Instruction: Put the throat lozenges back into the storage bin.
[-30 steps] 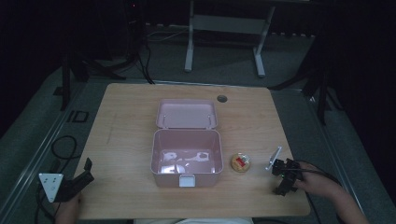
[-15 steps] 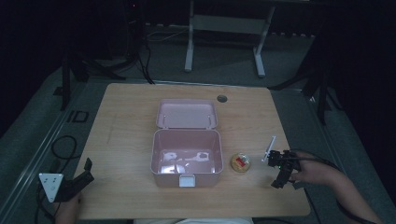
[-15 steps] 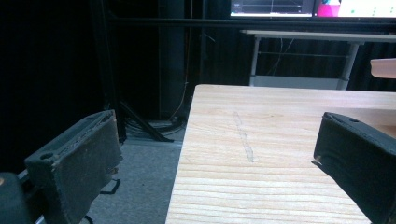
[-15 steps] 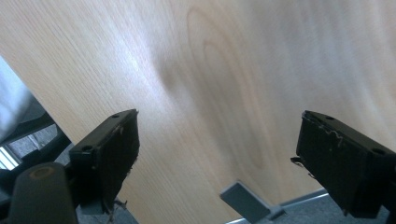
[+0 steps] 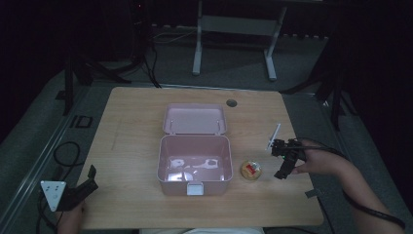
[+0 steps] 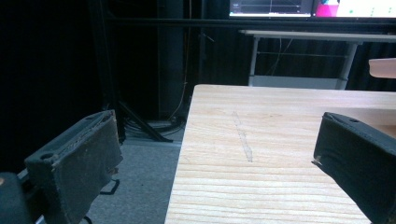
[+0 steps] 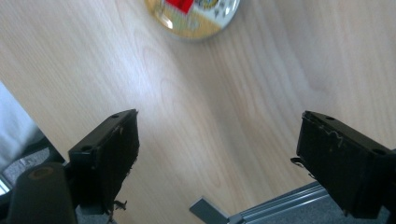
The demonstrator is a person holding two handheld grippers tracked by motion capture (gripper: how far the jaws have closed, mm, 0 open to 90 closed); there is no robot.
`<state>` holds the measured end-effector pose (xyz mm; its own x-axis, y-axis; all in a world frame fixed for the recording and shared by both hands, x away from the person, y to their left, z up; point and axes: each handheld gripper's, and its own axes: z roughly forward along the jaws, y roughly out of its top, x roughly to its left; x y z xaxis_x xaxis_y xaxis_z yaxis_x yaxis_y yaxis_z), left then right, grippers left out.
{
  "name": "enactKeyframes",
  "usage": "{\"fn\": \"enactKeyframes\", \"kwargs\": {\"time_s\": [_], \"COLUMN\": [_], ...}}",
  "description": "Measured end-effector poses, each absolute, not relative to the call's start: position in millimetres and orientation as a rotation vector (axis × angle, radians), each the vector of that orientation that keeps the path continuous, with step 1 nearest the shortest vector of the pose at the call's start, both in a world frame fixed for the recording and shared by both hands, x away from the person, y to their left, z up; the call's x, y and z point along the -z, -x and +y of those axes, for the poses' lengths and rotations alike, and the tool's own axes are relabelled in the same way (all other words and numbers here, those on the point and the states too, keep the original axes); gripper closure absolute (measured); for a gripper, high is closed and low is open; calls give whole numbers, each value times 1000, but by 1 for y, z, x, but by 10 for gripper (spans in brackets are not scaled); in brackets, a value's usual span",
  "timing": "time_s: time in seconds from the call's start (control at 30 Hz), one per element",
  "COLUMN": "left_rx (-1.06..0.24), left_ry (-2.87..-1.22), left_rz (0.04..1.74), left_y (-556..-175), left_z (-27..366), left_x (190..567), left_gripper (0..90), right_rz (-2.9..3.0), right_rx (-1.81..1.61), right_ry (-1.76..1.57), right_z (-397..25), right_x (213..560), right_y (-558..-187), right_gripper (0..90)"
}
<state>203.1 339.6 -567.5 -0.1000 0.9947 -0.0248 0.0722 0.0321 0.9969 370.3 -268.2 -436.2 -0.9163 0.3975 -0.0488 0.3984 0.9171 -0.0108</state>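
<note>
Moved inward across the wooden table (image 5: 131,131) toward the round tin (image 5: 251,169): right gripper (image 5: 282,171), jaws spread wide over bare wood, clamping nothing, tin just beyond them. Left gripper (image 5: 84,187) unmoved at the table's near-left edge, jaws likewise wide apart and empty. Between them, open pink box (image 5: 194,163), lid laid back.

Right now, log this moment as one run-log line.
left gripper: open, idle at table's near-left corner | right gripper: open, empty, right of round tin | pink box: lid open
</note>
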Motion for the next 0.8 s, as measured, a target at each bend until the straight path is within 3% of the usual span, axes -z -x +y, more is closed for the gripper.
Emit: {"fn": "enactKeyframes", "kwargs": {"time_s": [0.8], "left_rx": [-1219], "left_ry": [-1196], "left_rz": [1343], "left_y": [-203], "left_z": [340], "left_x": [568], "left_gripper": [11], "right_rz": [3043], "right_rx": [-49], "right_ry": [-450], "right_z": [-192], "right_x": [417], "right_y": [-390], "right_gripper": [111]}}
